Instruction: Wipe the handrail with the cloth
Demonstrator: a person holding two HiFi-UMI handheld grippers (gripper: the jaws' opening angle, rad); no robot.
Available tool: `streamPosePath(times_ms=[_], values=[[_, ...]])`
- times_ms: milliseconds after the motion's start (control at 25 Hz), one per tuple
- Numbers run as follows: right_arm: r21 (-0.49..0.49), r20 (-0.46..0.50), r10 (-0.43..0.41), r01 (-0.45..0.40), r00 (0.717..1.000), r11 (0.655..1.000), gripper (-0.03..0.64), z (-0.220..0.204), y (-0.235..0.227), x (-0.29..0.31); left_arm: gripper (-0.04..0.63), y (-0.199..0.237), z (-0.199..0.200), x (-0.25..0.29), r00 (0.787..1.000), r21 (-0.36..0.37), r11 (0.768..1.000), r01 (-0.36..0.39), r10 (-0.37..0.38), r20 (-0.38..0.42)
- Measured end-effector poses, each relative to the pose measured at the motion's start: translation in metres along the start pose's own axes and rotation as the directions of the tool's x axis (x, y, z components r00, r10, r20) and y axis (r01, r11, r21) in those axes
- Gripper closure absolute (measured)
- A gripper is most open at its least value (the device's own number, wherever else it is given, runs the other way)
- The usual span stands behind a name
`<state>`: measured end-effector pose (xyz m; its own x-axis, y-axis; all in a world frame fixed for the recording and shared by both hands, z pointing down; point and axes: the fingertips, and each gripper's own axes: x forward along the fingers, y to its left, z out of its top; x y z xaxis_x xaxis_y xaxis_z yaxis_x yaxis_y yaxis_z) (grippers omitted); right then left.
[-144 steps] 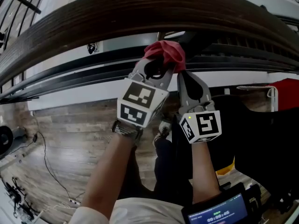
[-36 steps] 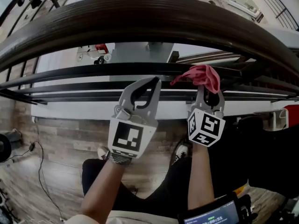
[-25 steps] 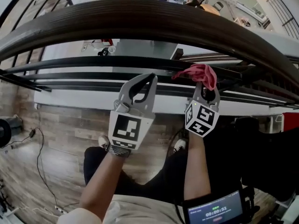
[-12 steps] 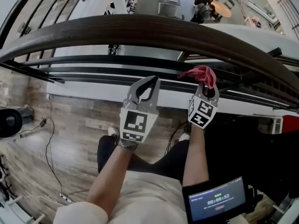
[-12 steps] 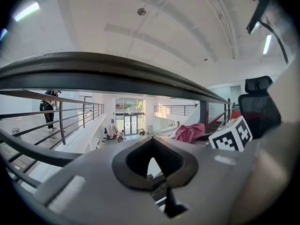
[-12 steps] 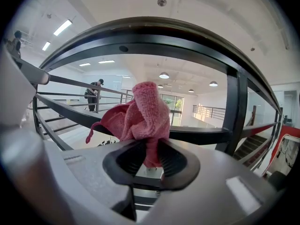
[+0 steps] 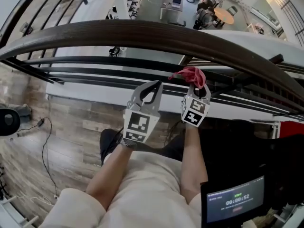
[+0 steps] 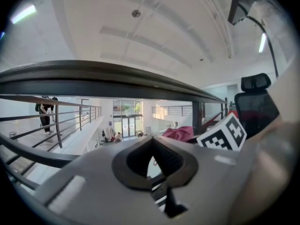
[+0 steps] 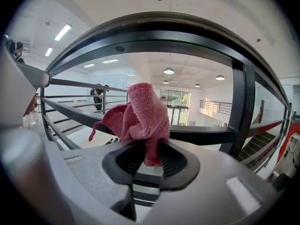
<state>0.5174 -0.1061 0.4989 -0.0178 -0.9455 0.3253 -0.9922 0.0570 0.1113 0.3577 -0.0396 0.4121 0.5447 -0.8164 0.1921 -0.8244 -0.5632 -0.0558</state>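
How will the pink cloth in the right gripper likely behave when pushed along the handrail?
Probably floppy: the cloth bunches and sags above the right gripper, so it should fold against the handrail. Likely light: only a pinched fold carries it. Its fuzzy surface would probably drag, not slip.

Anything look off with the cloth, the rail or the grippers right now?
Nothing damaged or spilled. One oddity: the pink cloth is a wad pinched in the right gripper, held level with the lower black bars, below the wooden handrail, not on it. The left gripper is shut and empty.
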Motion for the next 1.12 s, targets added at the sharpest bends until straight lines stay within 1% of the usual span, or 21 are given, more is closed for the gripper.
streamPosePath(times_ms=[120, 280, 400, 560, 720, 800, 960, 1120], values=[[-0.021, -0.002, 0.021, -0.021, 1.000, 1.000, 0.526, -0.003, 0.002, 0.003, 0.589, -0.002, -0.009, 0.005, 1.000, -0.007, 1.000, 0.006, -0.007, -0.020], [-0.043, 0.009, 0.036, -0.035, 0.999, 0.998, 0.525, -0.002, 0.004, 0.006, 0.589, 0.013, -0.007, 0.007, 0.999, -0.056, 0.998, -0.039, 0.037, -0.035], [-0.053, 0.018, 0.028, -0.027, 0.999, 0.998, 0.525, -0.002, 0.005, 0.008, 0.589, 0.017, -0.004, 0.011, 0.999, -0.074, 0.996, -0.049, 0.047, -0.028], [-0.066, 0.027, 0.023, -0.021, 0.999, 0.998, 0.525, -0.002, 0.015, 0.010, 0.589, 0.012, -0.004, 0.010, 0.999, -0.052, 0.998, -0.029, 0.027, -0.027], [-0.065, 0.039, 0.019, -0.016, 0.999, 0.998, 0.525, 0.001, 0.013, 0.008, 0.589, -0.002, 0.009, 0.014, 1.000, 0.014, 1.000, -0.012, 0.012, 0.004], [-0.069, 0.043, 0.027, -0.024, 0.999, 0.997, 0.525, 0.003, 0.010, 0.010, 0.589, -0.006, 0.012, 0.018, 1.000, 0.037, 0.999, -0.018, 0.018, 0.017], [-0.091, 0.043, 0.049, -0.045, 0.998, 0.995, 0.524, 0.004, 0.011, 0.014, 0.589, -0.006, 0.004, 0.023, 0.999, 0.028, 0.999, -0.040, 0.040, 0.006], [-0.103, 0.046, 0.051, -0.046, 0.998, 0.994, 0.523, 0.006, 0.013, 0.011, 0.589, -0.007, -0.001, 0.022, 0.999, 0.021, 0.999, -0.043, 0.043, -0.005]])
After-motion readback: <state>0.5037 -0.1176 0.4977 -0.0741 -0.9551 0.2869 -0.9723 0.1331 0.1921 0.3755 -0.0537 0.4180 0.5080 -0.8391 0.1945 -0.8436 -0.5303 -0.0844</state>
